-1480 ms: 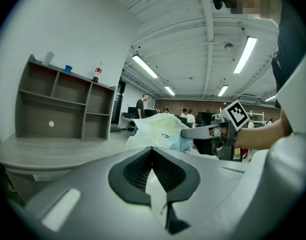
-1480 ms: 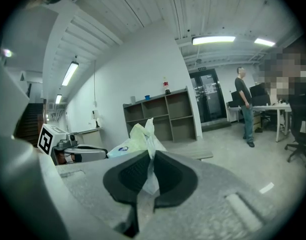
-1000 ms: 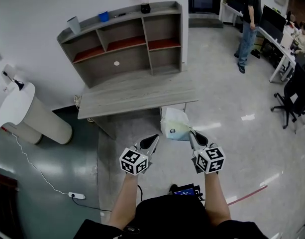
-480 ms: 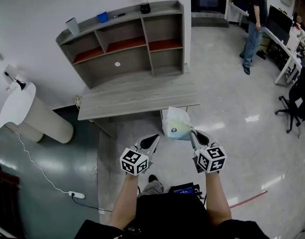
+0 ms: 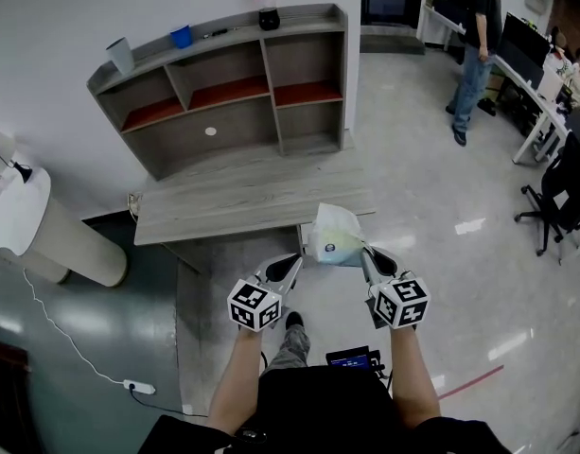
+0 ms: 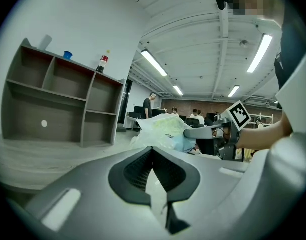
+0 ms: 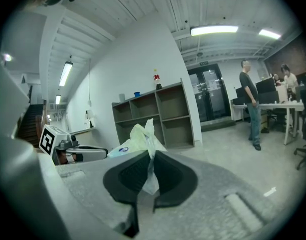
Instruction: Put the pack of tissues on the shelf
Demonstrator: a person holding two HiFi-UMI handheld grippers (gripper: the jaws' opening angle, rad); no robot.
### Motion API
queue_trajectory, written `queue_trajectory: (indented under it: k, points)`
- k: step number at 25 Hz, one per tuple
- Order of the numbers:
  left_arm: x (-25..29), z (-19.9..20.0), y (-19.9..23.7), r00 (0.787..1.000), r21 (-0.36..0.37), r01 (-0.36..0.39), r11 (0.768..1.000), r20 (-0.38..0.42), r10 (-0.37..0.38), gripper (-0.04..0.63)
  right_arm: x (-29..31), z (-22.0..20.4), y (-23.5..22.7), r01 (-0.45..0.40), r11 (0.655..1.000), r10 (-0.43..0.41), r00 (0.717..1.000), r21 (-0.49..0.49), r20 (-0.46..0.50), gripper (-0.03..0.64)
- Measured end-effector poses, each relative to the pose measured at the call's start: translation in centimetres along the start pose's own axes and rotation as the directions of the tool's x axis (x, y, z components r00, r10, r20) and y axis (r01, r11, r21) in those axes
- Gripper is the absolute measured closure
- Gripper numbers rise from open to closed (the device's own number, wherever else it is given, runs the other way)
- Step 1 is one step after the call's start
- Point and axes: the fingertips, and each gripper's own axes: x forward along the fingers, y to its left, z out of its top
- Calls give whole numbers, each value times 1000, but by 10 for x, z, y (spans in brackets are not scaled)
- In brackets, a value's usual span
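The person has taken a step closer to the desk [image 5: 242, 197]. A moment ago the pack of tissues [image 5: 334, 236] hung over the floor, a little short of the desk. Now it hangs in the air right at the desk's near edge, close to the right front corner. A foot shows on the floor below the desk, mid-step.

The right claw [image 5: 365, 252] has not changed its hold. It is pinching the thin plastic flap of the pack, and the pack sticks out in front of it toward the desk. The left claw [image 5: 294, 260] is pressed together with nothing in it. It floats just short of the desk's near edge, beside the pack but not touching it. Both claws have moved along with the person and kept the same tilt.

The shelf [image 5: 223, 88] stands at the far side of the desk, against the wall. Its boxes are open, and one has a small white thing in it.

So I think this is the carrying part of the job. The pack is held safe, but it is not on the shelf yet. It has to go across the whole desk top first. The grip is only on a thin flap, so the pack could swing or slip.
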Motion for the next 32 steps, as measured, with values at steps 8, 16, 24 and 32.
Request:
queue_trajectory:
  k: [8,16,24,32]
  points:
    - [39,23,69,1000,-7,31,999,3,-31,601,69,24,-15,29,1000,-29,1000,-5,1,598]
    - [66,48,130,997,-39,73,997,20,-72,601,128,44,-25,77,997,-77,997,-1,-4,598]
    - [84,65,176,995,-18,99,995,14,-99,601,172,64,-27,109,994,-109,994,-8,-4,598]
    - [97,69,201,992,-42,125,991,19,-124,601,196,67,-33,135,991,-135,991,-5,-9,598]
